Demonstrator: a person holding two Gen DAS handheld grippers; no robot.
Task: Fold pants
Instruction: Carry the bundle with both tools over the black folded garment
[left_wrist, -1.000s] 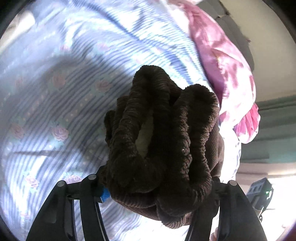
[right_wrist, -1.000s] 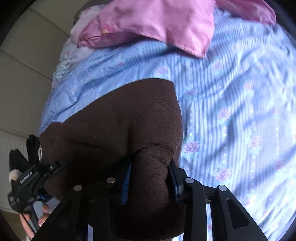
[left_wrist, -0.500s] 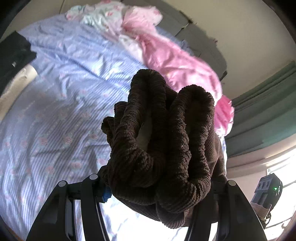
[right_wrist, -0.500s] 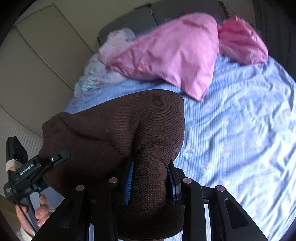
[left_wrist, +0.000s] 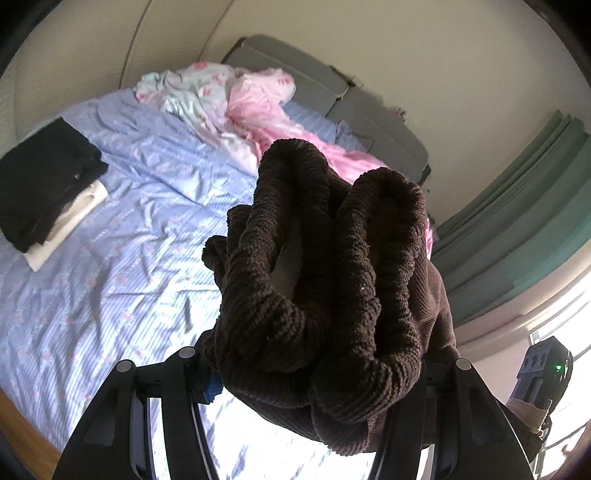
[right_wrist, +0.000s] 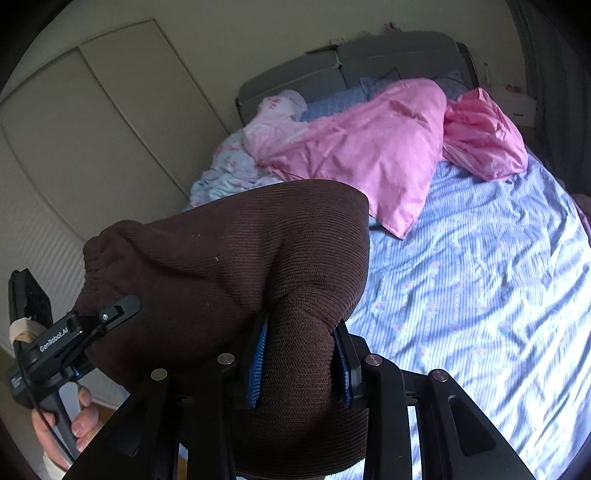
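The dark brown ribbed pants (left_wrist: 317, 295) are held up in the air above the bed by both grippers. My left gripper (left_wrist: 314, 376) is shut on the bunched elastic waistband, which fills the middle of the left wrist view. My right gripper (right_wrist: 301, 362) is shut on a fold of the same pants (right_wrist: 229, 269), with blue pads (right_wrist: 258, 354) pressing the cloth. In the right wrist view the left gripper (right_wrist: 74, 332) shows at the far left, clamped on the other end of the waistband, with the person's hand below it.
The bed has a blue striped floral sheet (left_wrist: 122, 258) (right_wrist: 480, 295). A pink duvet (right_wrist: 369, 155) and pale floral bedding (left_wrist: 192, 92) lie at the grey headboard (left_wrist: 332, 96). A black-and-white folded clothes stack (left_wrist: 48, 188) sits at the bed's left. Green curtains (left_wrist: 517, 221) hang at right.
Both grippers have lifted the pants higher and tilted up, so the bed has dropped away and the headboard, walls and curtains have come into view. Both grips are unchanged.
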